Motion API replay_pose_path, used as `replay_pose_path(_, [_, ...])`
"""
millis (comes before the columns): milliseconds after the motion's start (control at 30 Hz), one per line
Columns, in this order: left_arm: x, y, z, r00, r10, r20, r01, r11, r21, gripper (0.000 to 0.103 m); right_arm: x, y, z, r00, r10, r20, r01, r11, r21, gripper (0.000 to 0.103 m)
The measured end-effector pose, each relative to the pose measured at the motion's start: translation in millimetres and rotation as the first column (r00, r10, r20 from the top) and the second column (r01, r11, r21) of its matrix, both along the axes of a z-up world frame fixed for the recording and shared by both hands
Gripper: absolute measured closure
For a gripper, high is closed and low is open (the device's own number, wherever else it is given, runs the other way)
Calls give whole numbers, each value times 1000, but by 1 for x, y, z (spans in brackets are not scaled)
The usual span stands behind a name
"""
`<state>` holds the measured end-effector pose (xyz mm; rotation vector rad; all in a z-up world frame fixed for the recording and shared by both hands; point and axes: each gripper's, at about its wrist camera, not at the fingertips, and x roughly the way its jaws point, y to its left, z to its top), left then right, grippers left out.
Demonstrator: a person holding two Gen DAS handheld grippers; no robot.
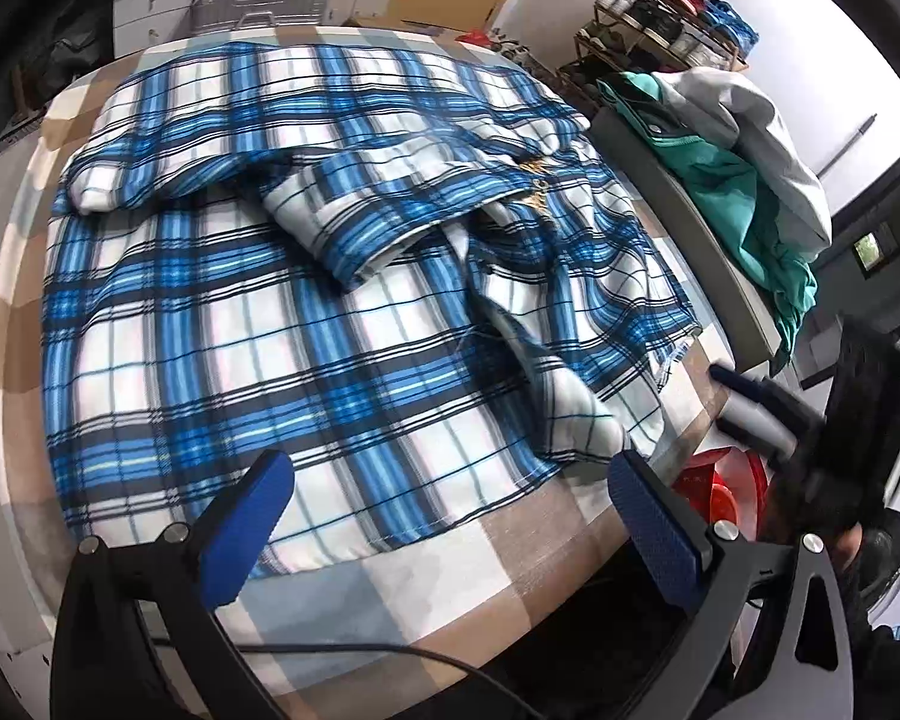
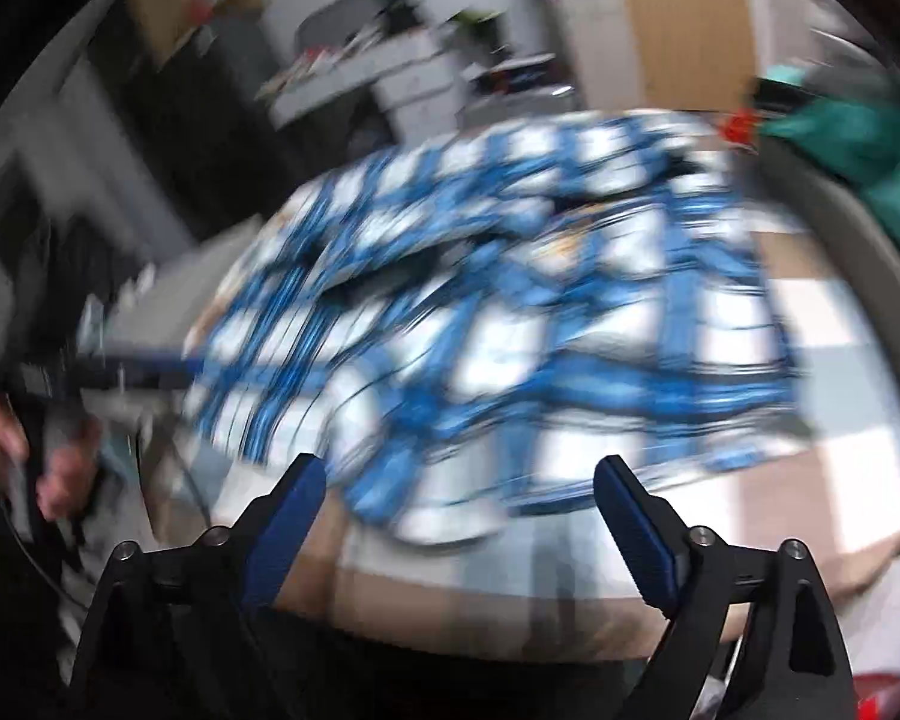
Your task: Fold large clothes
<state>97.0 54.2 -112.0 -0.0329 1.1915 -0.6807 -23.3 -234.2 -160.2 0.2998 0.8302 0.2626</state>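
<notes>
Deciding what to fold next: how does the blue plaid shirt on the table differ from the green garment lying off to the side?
The blue plaid shirt is spread out across the checked table, sleeves folded inward; the green garment lies crumpled in a pile. The plaid shirt is blue, white and black checked; the green garment is a plain colour. The shirt lies alone; the green one is heaped with a grey garment. Neither is held by any tongs.

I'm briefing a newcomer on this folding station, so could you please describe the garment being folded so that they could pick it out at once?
Start at the table with the beige-and-white checked cloth. The plaid shirt lies spread across most of it, sleeves folded inward. Its blue, white and black checks set it apart from the plain teal garment and grey garment heaped alongside.
</notes>
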Motion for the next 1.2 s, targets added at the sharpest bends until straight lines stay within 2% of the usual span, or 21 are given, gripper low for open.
replay_pose_path(100, [2, -11, 0, 1000, -23, 5, 23, 1000, -1, 2, 7, -66, -14, 990, -115, -77, 128, 973, 194, 6])
replay_pose_path(167, [6, -17, -2, 1000, -29, 2, 29, 1000, -1, 2, 15, -99, -31, 975, -148, -165, 197, 923, 332, 6])
replay_pose_path(233, [10, -21, -6, 1000, -28, -12, 28, 1000, -2, 2, 21, -117, -43, 966, -156, -205, 232, 872, 431, 7])
replay_pose_path(267, [12, -21, -7, 1000, -24, -14, 24, 1000, -2, 2, 24, -118, -42, 967, -157, -201, 234, 864, 447, 7])
replay_pose_path(367, [17, -21, -11, 999, -17, -34, 17, 1000, -7, 2, 32, -114, -40, 965, -178, -194, 244, 879, 409, 8])
replay_pose_path(467, [18, -20, -14, 999, -14, -37, 14, 1000, 1, 2, 42, -115, -46, 947, -213, -241, 295, 874, 385, 18])
replay_pose_path(567, [18, -18, -16, 999, -10, -47, 10, 1000, -7, 2, 44, -119, -49, 930, -268, -251, 343, 877, 337, 56])
replay_pose_path(600, [19, -18, -18, 999, -8, -50, 8, 1000, -5, 2, 45, -119, -52, 919, -292, -263, 368, 874, 316, 95])
replay_pose_path(667, [20, -18, -20, 999, 0, -54, 0, 1000, 0, 2, 38, -120, -49, 904, -354, -242, 410, 878, 246, 102])
replay_pose_path(767, [24, -19, -24, 998, 0, -64, 0, 1000, 1, 2, 17, -132, -42, 870, -466, -162, 491, 848, 197, 102])
replay_pose_path(833, [27, -20, -27, 997, -5, -71, 5, 1000, 2, 2, 4, -140, -40, 842, -523, -134, 540, 824, 173, 102])
replay_pose_path(900, [30, -22, -31, 997, -7, -77, 8, 1000, 10, 2, 4, -142, -42, 827, -545, -135, 561, 816, 141, 102])
replay_pose_path(1000, [34, -21, -36, 996, -11, -89, 12, 1000, 19, 2, 14, -135, -47, 834, -526, -165, 541, 839, 63, 99])
replay_pose_path(1067, [34, -18, -40, 996, -1, -88, 5, 999, 35, 2, 18, -132, -46, 841, -510, -179, 526, 849, 52, 91])
replay_pose_path(1100, [35, -15, -41, 996, 3, -89, 0, 999, 38, 2, 20, -128, -45, 855, -486, -182, 504, 861, 72, 73])
replay_pose_path(1133, [34, -11, -41, 996, 12, -89, -9, 999, 38, 2, 15, -131, -42, 862, -473, -182, 494, 865, 92, 44])
replay_pose_path(1167, [34, -7, -41, 996, 18, -88, -15, 999, 37, 2, 6, -134, -37, 865, -470, -177, 492, 864, 111, 31])
replay_pose_path(1200, [34, -2, -40, 996, 25, -85, -22, 999, 39, 2, -2, -133, -32, 867, -473, -158, 493, 862, 120, 22])
